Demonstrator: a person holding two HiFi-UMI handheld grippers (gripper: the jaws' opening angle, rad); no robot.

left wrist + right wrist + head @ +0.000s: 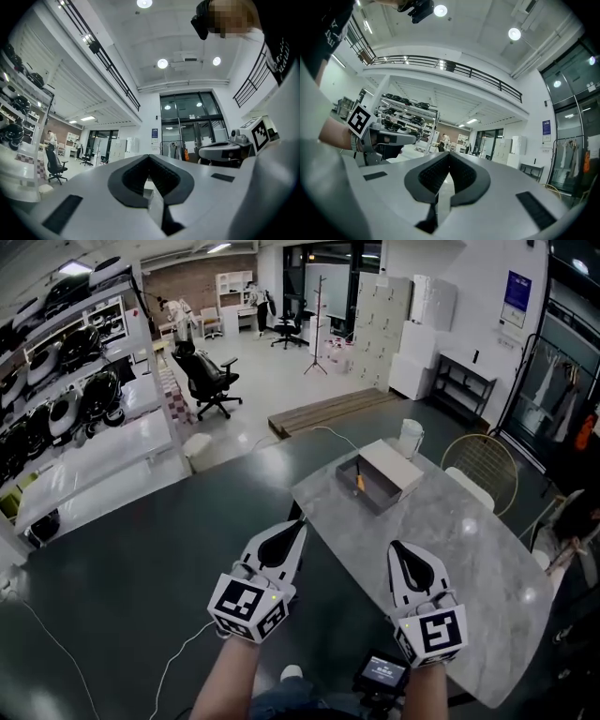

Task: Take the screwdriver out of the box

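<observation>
An open grey box (373, 486) sits at the far end of the marble table (450, 549), with a white lid or carton (392, 466) lying along its right side. Inside it lies the screwdriver (359, 482), showing an orange handle. My left gripper (298, 524) hovers over the table's near left edge, well short of the box; its jaws meet at the tips with nothing between them (150, 157). Over the table's near part my right gripper (398, 547) is also shut and empty (450, 153). Both point roughly level toward the box.
A clear jar (411, 438) stands just behind the box. A wire chair (480, 465) is at the table's far right. Shelves of dark gear (66, 399) line the left, with an office chair (208, 379), a wooden pallet (328, 409) and a floor cable (178, 652).
</observation>
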